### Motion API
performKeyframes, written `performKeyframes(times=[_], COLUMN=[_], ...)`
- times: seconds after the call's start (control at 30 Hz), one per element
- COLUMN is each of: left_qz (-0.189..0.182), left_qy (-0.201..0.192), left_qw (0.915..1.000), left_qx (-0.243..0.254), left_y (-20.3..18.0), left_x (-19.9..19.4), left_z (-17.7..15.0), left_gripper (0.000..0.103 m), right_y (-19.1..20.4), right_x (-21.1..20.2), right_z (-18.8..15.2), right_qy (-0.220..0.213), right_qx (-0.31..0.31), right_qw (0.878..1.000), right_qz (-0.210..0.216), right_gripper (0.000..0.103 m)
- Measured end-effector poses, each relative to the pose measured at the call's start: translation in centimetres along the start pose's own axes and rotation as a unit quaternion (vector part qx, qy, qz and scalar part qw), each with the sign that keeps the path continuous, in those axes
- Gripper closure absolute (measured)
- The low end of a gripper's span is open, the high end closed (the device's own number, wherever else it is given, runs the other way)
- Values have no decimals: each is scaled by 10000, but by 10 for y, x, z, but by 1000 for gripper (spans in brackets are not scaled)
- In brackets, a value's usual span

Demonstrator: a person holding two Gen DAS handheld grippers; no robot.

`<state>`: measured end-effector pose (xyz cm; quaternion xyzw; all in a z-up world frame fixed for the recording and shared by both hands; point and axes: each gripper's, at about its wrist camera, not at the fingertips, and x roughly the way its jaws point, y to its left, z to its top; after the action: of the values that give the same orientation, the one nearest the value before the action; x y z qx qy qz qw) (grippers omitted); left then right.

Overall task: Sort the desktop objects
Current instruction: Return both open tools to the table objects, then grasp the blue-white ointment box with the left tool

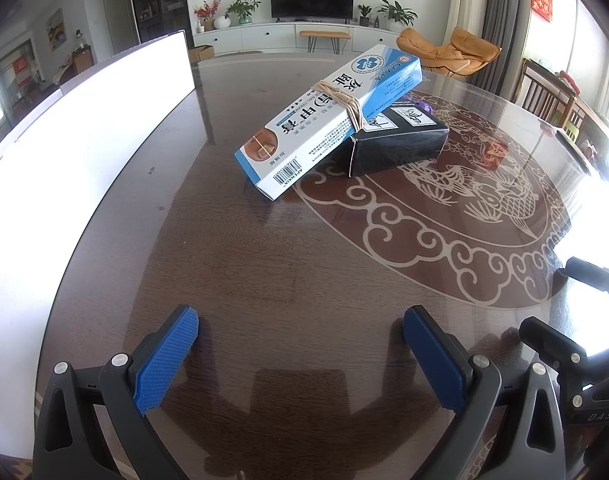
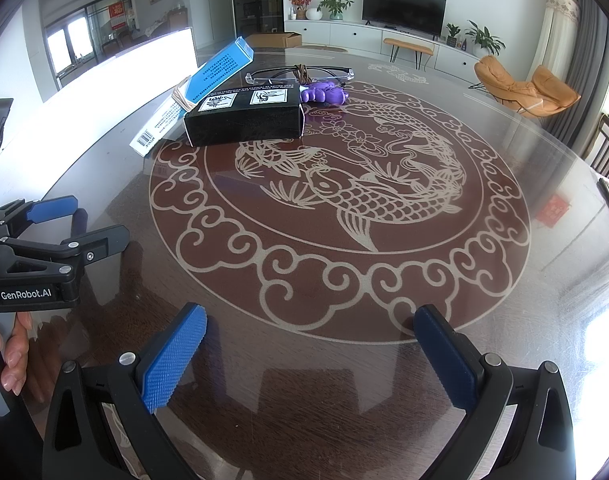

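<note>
Left wrist view is showing the left gripper (image 1: 300, 320) hanging wide apart and empty over the dark round table (image 1: 264, 272). Right gripper (image 2: 310, 324) is likewise spread wide, gripping nothing. Farther off, the blue-and-white box (image 1: 328, 120) is leaning tilted on the black box (image 1: 400, 142), long axis running near-left to far-right. Behind them, glasses (image 2: 300, 74) and a purple toy (image 2: 324, 94) are lying.

The black box (image 1: 398, 146) hides most of the purple toy (image 1: 418, 103) behind it.
</note>
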<state>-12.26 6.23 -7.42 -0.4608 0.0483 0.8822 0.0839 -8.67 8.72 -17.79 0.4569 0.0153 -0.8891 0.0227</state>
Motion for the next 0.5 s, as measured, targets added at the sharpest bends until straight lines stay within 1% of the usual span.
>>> performKeyframes(times=[0.17,0.23,0.3,0.37,0.5], left_qz=[-4,-111,-250,-202,-153], left_qy=[112,-97,-445,-720,-782], left_qw=[9999,9998,9986,9972,9935], left_qx=[32,-108,-150,35,816], left_y=[8,15,21,23,14], left_x=[-2,-8,-17,-20,-8], left_z=[4,11,23,38,82], left_gripper=[0,0,0,0,0], right_y=[0,0,0,0,0], right_x=[0,0,0,0,0], right_z=[0,0,0,0,0], right_qy=[0,0,0,0,0], right_qx=[0,-1,-1,-1,-1], right_qw=[10000,10000,10000,10000,10000], right_qz=[0,0,1,1,1], right_gripper=[0,0,0,0,0])
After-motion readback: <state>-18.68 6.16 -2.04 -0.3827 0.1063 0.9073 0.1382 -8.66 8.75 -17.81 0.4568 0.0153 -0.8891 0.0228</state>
